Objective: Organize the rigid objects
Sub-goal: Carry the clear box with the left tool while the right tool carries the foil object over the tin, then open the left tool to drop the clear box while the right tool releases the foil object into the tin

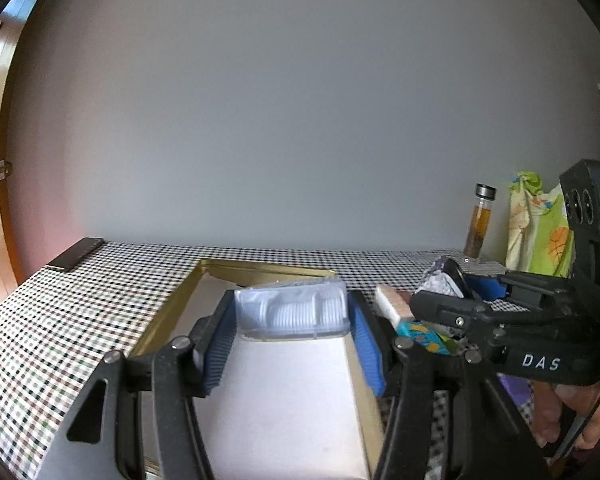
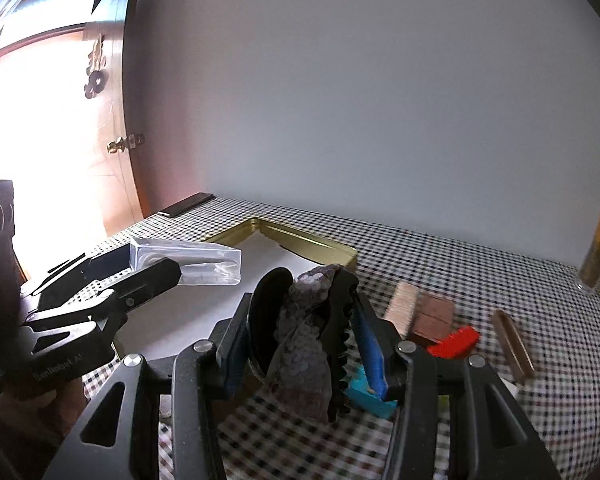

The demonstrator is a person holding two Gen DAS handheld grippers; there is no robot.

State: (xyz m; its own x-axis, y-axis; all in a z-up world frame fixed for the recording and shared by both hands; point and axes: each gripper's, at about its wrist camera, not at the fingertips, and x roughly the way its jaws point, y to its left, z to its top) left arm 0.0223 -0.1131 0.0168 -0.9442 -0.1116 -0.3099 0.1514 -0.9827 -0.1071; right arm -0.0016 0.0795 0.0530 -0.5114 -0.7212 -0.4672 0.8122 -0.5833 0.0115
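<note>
My left gripper (image 1: pixel 292 316) is shut on a clear plastic box (image 1: pixel 292 311) and holds it above a gold tin tray (image 1: pixel 168 304) lined with white paper; the box also shows in the right wrist view (image 2: pixel 188 262). My right gripper (image 2: pixel 300 320) is shut on a black hair clip with sequined fabric (image 2: pixel 304 320), just right of the tray (image 2: pixel 320 248). In the left wrist view the right gripper (image 1: pixel 456 296) holds the clip (image 1: pixel 444 280) beside the tray's right edge.
On the checked tablecloth (image 2: pixel 460 264) lie a pale eraser block (image 2: pixel 400 308), a brown block (image 2: pixel 432 318), a red comb piece (image 2: pixel 454 342), a brown bar (image 2: pixel 512 344) and a teal packet (image 2: pixel 364 394). A glass vial (image 1: pixel 478 228), a patterned cloth bag (image 1: pixel 540 228) and a dark phone (image 1: pixel 76 254) stand farther off.
</note>
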